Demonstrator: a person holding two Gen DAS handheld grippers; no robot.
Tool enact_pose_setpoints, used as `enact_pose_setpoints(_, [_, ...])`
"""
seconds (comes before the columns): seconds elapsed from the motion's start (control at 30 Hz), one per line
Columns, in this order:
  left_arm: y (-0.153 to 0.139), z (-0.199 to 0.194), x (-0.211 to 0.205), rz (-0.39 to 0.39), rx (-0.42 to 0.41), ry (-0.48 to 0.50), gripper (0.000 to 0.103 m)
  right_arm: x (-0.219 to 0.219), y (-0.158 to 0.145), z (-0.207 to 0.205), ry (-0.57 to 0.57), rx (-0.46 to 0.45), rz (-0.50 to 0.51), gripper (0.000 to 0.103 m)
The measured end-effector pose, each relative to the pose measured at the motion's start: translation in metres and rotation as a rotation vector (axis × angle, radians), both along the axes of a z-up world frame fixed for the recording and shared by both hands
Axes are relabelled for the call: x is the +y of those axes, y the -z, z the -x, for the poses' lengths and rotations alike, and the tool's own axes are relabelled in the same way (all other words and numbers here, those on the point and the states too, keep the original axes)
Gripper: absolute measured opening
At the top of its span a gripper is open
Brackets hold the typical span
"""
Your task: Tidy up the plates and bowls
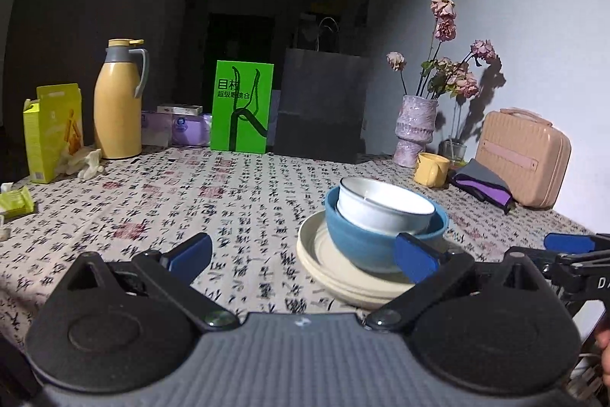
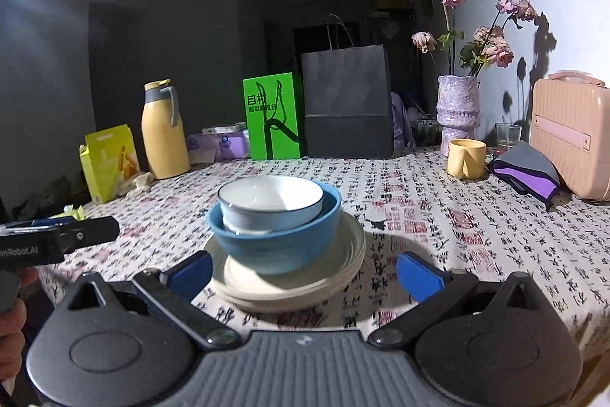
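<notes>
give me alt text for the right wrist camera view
A white bowl nests in a blue bowl on stacked cream plates, centred on a patterned tablecloth before the right gripper, jaws open.

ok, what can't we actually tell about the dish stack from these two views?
- Plate count: the cream plates show layered rims in the right wrist view, too fine to count.
- Blue bowl base: the left claw finger covers part of it, left wrist view.
- White bowl bottom: hidden inside the blue bowl, both views.
</notes>
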State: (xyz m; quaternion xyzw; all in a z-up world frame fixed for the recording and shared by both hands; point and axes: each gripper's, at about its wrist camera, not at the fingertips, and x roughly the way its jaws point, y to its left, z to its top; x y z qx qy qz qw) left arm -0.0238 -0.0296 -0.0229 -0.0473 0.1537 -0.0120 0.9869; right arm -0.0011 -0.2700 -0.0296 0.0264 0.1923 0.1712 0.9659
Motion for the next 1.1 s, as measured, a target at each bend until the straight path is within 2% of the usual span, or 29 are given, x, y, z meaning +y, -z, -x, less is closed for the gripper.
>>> enact_pose_setpoints(0.27, [0.01, 0.024, 0.0, -0.023, -0.026, -0.009, 0.103, -0.005, 0.01, 0.015, -0.002, 0.022, 0.005, 0.103])
enact_pose_setpoints(0.7, [0.021, 0.029, -0.001, -0.019, -0.013, 0.002, 0.103, -0.007, 0.026, 0.017, 0.006, 0.051, -0.003, 0.103])
enact_pose_setpoints(1.1, [0.025, 0.029, -0.002, -0.013, -0.007, 0.006, 0.103, -0.005, 0.029, 0.017, -0.003, 0.056, 0.007, 0.103])
